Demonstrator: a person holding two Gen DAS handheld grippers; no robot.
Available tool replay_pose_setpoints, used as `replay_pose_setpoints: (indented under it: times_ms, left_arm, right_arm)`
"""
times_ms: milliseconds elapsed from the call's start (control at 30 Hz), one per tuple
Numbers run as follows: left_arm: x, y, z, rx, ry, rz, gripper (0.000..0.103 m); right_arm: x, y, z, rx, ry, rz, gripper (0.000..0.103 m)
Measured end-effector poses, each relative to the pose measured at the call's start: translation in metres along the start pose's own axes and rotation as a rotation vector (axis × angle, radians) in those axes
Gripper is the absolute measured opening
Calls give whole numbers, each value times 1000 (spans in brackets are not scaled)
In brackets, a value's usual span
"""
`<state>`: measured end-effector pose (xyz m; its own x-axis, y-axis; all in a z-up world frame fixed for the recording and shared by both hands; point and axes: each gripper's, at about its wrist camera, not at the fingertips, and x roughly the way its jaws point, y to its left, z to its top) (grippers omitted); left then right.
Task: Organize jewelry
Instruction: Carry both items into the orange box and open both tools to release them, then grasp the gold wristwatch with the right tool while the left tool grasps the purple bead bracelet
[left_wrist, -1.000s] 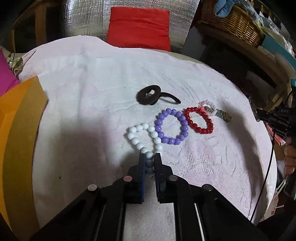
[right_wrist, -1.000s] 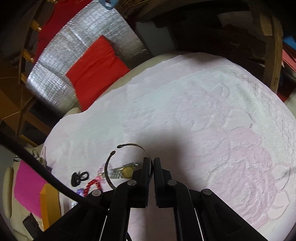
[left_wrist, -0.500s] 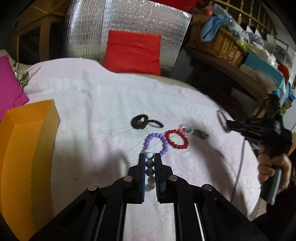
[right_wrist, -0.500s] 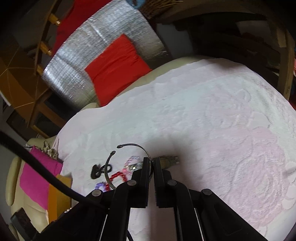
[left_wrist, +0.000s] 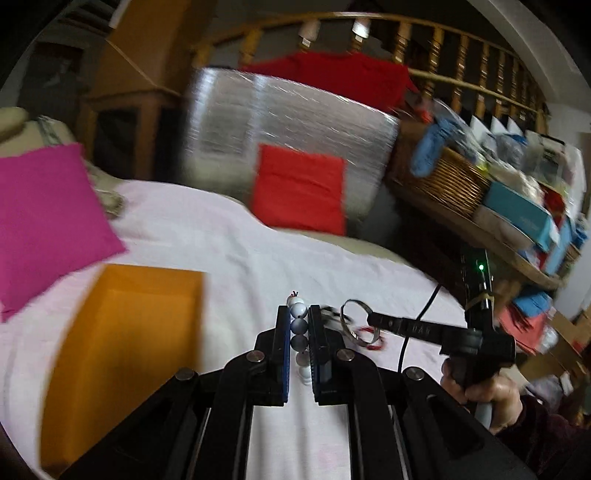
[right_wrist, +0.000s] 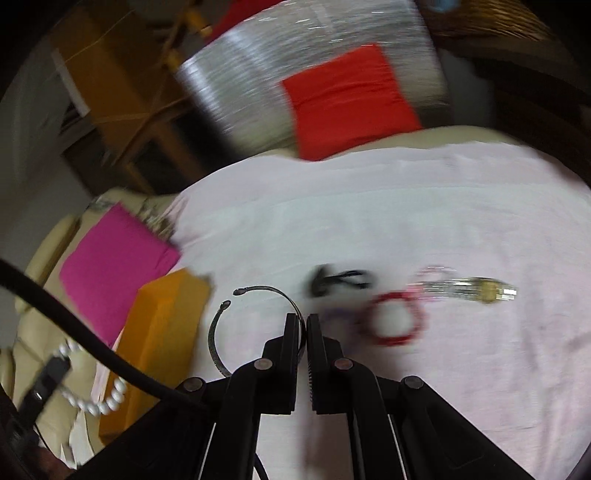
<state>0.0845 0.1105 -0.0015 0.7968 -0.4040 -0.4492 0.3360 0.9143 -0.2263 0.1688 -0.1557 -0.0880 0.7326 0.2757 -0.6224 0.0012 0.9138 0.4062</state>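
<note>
Left gripper (left_wrist: 299, 325) pinches the white bead bracelet (left_wrist: 298, 328), strung lengthwise between its jaws; right gripper (right_wrist: 302, 325) clamps a bangle (right_wrist: 221, 332), its open ends pointing forward, left of the jaws.

Motion blur smears both views; in the right wrist view the red bead bracelet (right_wrist: 394, 322) is a soft ring, a purple bracelet (right_wrist: 340, 315) beside it is barely a smudge, and a dark item (right_wrist: 338, 279) behind them has no readable shape; a metal watch (right_wrist: 469, 290) streaks sideways, its face unreadable. The white bead strand (left_wrist: 298, 332) sits between the left tool's (left_wrist: 298, 315) pads, its lower loop hidden behind the tool body. The orange box (left_wrist: 122, 354) is cut off at the left wrist view's lower left edge. Items heaped on the far shelf (left_wrist: 517, 206) are too blurred to identify.
</note>
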Motion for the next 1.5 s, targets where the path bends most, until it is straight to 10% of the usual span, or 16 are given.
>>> replay_pose_setpoints:
  times_ms: [300, 600, 833, 1133, 1500]
  left_arm:
    - [-6, 94, -28, -100, 92, 279, 9]
    - [36, 140, -62, -186, 282, 367, 10]
    - [45, 135, -61, -184, 274, 428, 30]
    - [53, 66, -47, -84, 169, 311, 43]
    - [125, -38, -49, 49, 228, 175, 48]
  right_arm:
    - [67, 157, -14, -218, 90, 131, 5]
    - [159, 232, -36, -316, 249, 87, 5]
    - [177, 232, -34, -298, 301, 86, 41]
    - [78, 145, 10, -203, 108, 54, 41]
    - [-44, -87, 21, 108, 10, -169, 41]
